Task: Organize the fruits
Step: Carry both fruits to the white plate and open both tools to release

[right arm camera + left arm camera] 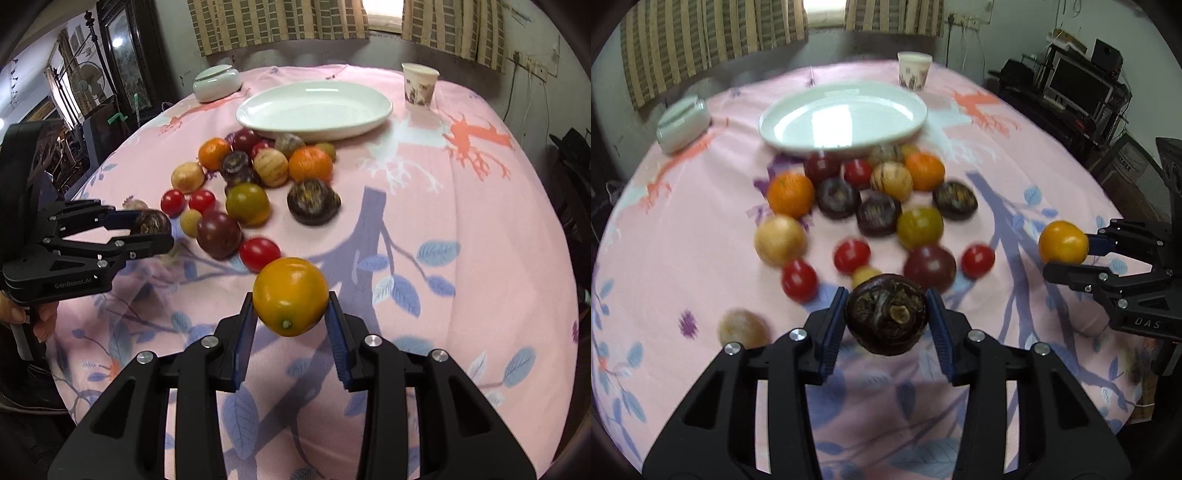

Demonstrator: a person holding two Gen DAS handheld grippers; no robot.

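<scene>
The left gripper [886, 321] is clamped on a dark brown water chestnut [886, 314], its blue pads [833, 332] pressing both sides, and the fruit hangs clear of the pink floral tablecloth [683, 229]. The right gripper [291, 317] is likewise closed around a yellow-orange tomato [290, 296], held off the cloth between its blue pads [338, 347]. Seen from the left wrist, the right gripper stands well off to the right side, its tomato pointing inward toward the fruit pile. Just ahead of the left gripper lie a small pale fruit [866, 275], a dark purple tomato [930, 266] and several red cherry tomatoes [851, 254]. Farther ahead sit more water chestnuts [879, 214], two oranges [790, 194], a green-yellow tomato [919, 227] and striped pale fruits [891, 181], bunched together. Beyond that pile rests a white oval plate [798, 122] with nothing on it. Past the plate to the right stands a paper cup [914, 70]; to the left, a lidded white dish [683, 123]. In the right wrist view a hand [40, 317] grips the left gripper's handle.
</scene>
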